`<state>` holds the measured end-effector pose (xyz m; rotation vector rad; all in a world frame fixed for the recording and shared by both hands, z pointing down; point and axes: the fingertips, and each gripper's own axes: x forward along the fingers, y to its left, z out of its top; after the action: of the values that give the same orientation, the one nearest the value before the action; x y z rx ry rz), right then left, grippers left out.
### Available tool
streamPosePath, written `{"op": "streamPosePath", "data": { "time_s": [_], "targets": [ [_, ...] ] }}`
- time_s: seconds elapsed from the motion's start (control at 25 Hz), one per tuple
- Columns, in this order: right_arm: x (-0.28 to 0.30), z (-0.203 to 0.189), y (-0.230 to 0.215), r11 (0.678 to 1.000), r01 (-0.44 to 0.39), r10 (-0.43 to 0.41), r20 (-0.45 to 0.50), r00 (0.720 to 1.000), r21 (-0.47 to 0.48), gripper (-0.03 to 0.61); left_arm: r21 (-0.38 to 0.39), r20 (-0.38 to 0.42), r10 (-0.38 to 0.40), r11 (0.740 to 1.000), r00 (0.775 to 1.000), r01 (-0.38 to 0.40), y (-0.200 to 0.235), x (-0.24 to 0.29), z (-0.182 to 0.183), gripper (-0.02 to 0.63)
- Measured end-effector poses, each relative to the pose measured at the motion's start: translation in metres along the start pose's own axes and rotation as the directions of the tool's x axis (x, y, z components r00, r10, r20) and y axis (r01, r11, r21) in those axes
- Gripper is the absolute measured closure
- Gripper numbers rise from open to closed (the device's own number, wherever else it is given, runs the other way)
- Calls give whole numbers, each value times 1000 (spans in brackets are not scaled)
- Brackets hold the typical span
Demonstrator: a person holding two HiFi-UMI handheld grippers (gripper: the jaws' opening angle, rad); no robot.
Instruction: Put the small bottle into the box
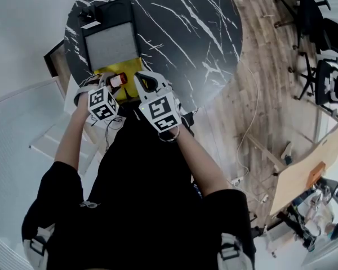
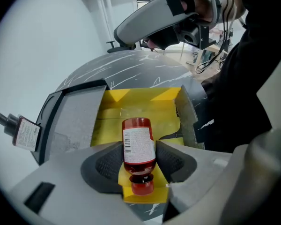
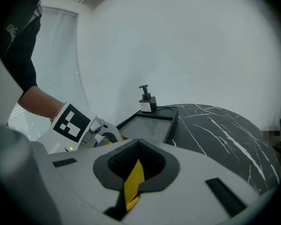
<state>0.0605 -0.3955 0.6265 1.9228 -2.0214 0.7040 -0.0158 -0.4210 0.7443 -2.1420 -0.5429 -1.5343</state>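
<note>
A small red bottle (image 2: 138, 142) with a white label and a red cap lies between the jaws of my left gripper (image 2: 139, 162), which is shut on it, cap end toward the camera. It hangs over the near edge of the open box (image 2: 136, 108), whose inside is yellow and whose grey lid (image 2: 72, 121) lies back to the left. In the head view the bottle (image 1: 118, 79) is above the box (image 1: 127, 66) at the table's near edge. My right gripper (image 3: 136, 170) is shut on a yellow flap (image 3: 133, 185) of the box.
The box sits on a round black marble table (image 1: 180, 32). A dark pump bottle (image 3: 146, 100) stands beyond the lid. To the right are a wooden floor (image 1: 259, 83) with a cable and office chairs (image 1: 327, 77).
</note>
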Motion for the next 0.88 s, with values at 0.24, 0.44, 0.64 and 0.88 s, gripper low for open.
{"op": "streamPosePath", "data": {
  "time_s": [0.24,0.44,0.64,0.88],
  "targets": [
    [-1,-5,1,1000,-13,13,-9,1000,-1,583,-21,-13,-27,999,1000,27,-9,6,-4,400],
    [-2,-13,4,1000,-25,25,-20,999,2,583,-26,-23,-34,999,999,33,-15,10,-9,400],
    [-6,-15,5,999,-34,34,-24,999,2,583,-26,-26,-29,999,999,29,-19,11,-8,400],
    [-10,-19,8,999,-47,47,-31,998,5,583,-39,-36,1,999,999,-2,-20,12,-7,399]
  ]
}}
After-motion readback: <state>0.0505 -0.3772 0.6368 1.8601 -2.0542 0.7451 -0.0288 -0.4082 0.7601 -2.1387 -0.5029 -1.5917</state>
